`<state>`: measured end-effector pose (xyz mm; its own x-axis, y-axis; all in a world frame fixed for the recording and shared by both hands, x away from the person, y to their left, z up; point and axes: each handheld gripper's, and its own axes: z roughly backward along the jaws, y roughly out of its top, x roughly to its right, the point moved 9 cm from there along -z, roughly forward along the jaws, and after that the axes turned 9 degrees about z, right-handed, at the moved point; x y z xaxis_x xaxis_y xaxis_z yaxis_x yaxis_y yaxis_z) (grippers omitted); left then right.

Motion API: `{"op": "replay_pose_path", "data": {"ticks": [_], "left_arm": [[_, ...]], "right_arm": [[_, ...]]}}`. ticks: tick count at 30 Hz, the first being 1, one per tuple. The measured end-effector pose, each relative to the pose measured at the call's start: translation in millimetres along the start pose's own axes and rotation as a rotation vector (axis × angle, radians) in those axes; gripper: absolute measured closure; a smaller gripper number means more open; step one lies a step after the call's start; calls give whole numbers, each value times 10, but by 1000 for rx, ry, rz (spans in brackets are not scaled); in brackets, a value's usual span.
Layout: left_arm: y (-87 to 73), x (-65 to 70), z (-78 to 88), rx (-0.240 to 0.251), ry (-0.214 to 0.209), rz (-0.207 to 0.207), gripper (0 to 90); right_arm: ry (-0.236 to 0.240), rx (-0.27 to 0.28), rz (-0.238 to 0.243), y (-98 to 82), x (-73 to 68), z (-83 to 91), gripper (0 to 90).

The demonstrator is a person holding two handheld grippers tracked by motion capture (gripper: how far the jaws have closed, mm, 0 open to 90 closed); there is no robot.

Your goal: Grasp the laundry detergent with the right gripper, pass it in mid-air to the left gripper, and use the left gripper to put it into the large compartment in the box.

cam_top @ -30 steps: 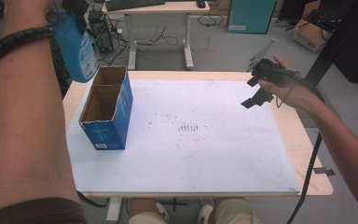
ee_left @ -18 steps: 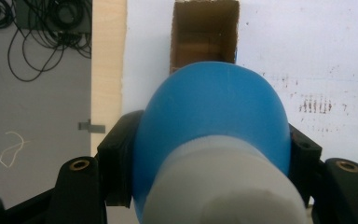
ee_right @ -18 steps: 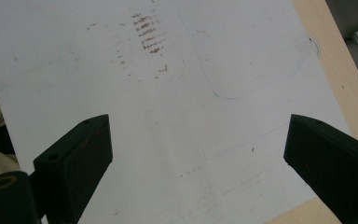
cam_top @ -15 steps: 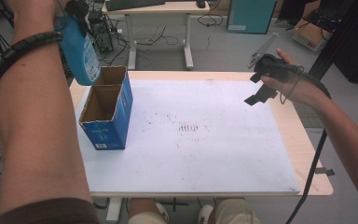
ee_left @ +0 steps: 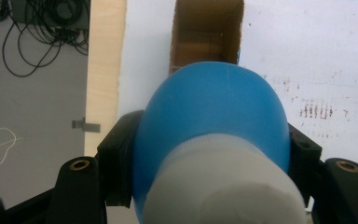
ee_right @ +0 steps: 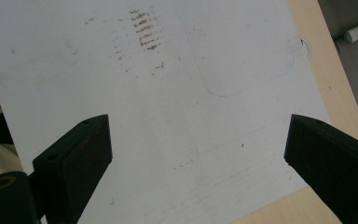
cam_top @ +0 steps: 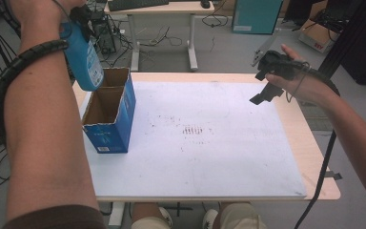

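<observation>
Blue bottle [cam_top: 82, 59] carried in the left gripper [cam_top: 78, 19] slightly rightward, now hanging over the near-left rim of the open cardboard box [cam_top: 108, 114]. Left forearm swung further in. Right gripper [cam_top: 267, 90] barely shifted.

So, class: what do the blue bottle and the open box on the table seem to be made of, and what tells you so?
Bottle: probably plastic, smooth with a soft sheen; its rounded blue body shows no seams or grain, and it has a white cap.
Box: cardboard, matt; the inner walls are raw brown, the outside printed blue, and the cut top edges look thin.
</observation>
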<state>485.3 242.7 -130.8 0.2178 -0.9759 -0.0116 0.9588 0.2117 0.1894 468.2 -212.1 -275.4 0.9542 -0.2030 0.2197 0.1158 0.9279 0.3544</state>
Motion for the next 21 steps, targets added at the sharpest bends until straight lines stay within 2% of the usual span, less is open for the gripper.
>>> {"op": "replay_pose_path", "data": {"ticks": [21], "left_arm": [[4,26,-85,-5,-9,2,363]], "right_arm": [[-8,-27,3,-28,14,94,77]]}}
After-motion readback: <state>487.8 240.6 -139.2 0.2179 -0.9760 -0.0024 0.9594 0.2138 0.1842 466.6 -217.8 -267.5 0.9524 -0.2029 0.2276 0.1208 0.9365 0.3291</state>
